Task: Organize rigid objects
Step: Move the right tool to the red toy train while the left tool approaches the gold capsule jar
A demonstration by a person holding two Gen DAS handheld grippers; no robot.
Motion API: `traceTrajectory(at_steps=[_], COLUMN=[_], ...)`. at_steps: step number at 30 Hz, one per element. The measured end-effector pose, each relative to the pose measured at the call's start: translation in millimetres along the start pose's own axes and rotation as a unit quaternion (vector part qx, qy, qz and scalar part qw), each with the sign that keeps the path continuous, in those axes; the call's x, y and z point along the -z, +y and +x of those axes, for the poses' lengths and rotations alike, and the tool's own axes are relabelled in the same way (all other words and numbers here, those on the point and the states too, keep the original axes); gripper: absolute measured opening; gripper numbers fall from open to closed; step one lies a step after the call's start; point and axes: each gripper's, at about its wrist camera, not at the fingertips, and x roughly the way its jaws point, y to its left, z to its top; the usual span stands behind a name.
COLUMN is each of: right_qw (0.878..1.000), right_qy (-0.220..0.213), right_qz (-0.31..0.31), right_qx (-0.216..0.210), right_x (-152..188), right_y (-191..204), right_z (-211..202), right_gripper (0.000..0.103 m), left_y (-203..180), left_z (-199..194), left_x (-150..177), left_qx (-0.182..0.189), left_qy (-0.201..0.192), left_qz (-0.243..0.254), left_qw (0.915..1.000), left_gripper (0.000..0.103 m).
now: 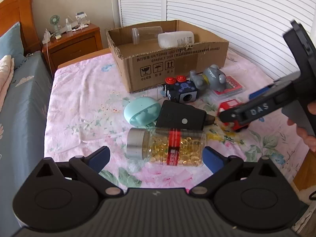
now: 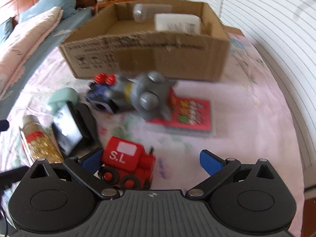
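Note:
A clear bottle of yellow capsules (image 1: 165, 148) with a silver cap and a red band lies on its side on the pink floral sheet. My left gripper (image 1: 157, 157) is open, with one blue pad off each end of the bottle, not touching it. A red toy truck (image 2: 126, 164) marked "S.L" stands between the open fingers of my right gripper (image 2: 151, 160), close to the left pad. The left wrist view shows the right gripper (image 1: 235, 106) low over the truck (image 1: 229, 106). The open cardboard box (image 1: 177, 65) stands behind, with a clear jar (image 1: 147, 33) and a white bottle (image 1: 175, 38) inside.
Between the bottle and the box lie a teal earbud case (image 1: 141, 111), a flat black device (image 1: 180, 117), a black cube with red buttons (image 1: 180, 90), a grey toy figure (image 1: 211, 78) and a red card pack (image 1: 233, 86). A wooden nightstand (image 1: 73, 41) stands at the back left.

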Motion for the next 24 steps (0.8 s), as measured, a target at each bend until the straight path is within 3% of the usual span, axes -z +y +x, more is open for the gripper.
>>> traceTrajectory(at_steps=[4, 16, 19, 24], right_qw=[0.999, 0.999, 0.998, 0.998], right_qy=[0.002, -0.028, -0.03, -0.032], right_qz=[-0.013, -0.041, -0.041, -0.041], right_qx=[0.036, 0.021, 0.021, 0.021], right_x=[10.3, 23.1, 22.1, 22.6], right_y=[-12.8, -18.1, -18.2, -18.0], right_z=[-1.5, -6.9, -5.9, -6.1], right_gripper=[0.103, 0.103, 0.103, 0.103], left_y=[2.3, 5.6, 2.1, -1.9], left_z=[1.3, 17.6, 29.4, 34.1], left_x=[1.7, 16.3, 19.9, 20.0], left_qx=[0.002, 0.031, 0.022, 0.023], left_qy=[0.001, 0.019, 0.037, 0.023], left_qz=[0.002, -0.005, -0.002, 0.006], left_qw=[1.0, 0.9993, 0.999, 0.9995], left_gripper=[0.1, 0.1, 0.102, 0.102])
